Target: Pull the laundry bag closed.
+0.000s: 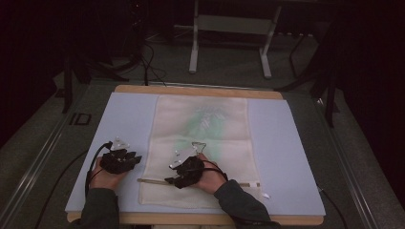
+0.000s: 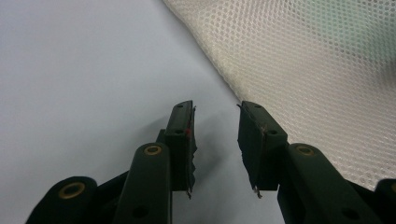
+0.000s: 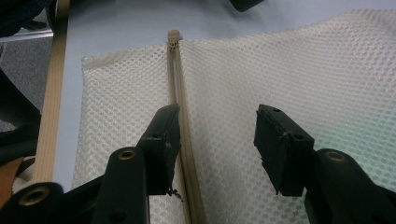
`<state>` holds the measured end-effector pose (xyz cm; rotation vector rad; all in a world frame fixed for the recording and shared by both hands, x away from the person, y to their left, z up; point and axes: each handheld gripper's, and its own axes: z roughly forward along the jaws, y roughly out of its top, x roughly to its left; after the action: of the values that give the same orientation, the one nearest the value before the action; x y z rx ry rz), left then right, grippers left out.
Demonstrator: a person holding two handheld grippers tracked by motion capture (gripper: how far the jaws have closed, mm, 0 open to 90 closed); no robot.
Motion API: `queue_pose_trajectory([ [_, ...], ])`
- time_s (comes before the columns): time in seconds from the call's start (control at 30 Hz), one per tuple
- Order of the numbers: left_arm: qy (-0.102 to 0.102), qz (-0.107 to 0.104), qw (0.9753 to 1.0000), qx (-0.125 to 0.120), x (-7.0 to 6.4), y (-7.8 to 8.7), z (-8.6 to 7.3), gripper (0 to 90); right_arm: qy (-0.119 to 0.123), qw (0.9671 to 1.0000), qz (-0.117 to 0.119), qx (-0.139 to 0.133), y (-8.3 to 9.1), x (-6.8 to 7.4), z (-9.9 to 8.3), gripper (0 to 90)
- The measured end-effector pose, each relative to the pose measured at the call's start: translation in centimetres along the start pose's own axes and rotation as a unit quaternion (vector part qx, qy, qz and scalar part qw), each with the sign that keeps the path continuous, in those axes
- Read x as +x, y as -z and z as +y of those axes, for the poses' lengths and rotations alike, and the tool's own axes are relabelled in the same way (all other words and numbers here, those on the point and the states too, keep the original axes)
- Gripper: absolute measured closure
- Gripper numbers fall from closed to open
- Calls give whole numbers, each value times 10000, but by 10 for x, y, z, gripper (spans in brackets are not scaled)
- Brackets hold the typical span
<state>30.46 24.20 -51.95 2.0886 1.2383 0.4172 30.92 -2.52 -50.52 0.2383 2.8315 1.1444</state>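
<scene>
Both grippers had open fingers: the right gripper (image 3: 217,149) hung over the mesh bag's (image 3: 289,70) zipper (image 3: 180,93), the left gripper (image 2: 215,140) waited beside its edge.

A cream mesh laundry bag (image 1: 200,152) lies flat on the table (zipper (image 3: 180,121) running across its near end).

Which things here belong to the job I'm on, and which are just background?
In the job:
- mesh laundry bag
- its zipper, running between the right tool's open jaws
- left tool, open, beside the bag's edge

Just there:
- blue board under the bag
- metal stand beyond the table
- floor cables
</scene>
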Motion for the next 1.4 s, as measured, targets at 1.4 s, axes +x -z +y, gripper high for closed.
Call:
queue_pose_trajectory([
  [1.4,-32,-12,10000,-27,1,1,0,657,311,9988,367,83,-39,18,30,667],
])
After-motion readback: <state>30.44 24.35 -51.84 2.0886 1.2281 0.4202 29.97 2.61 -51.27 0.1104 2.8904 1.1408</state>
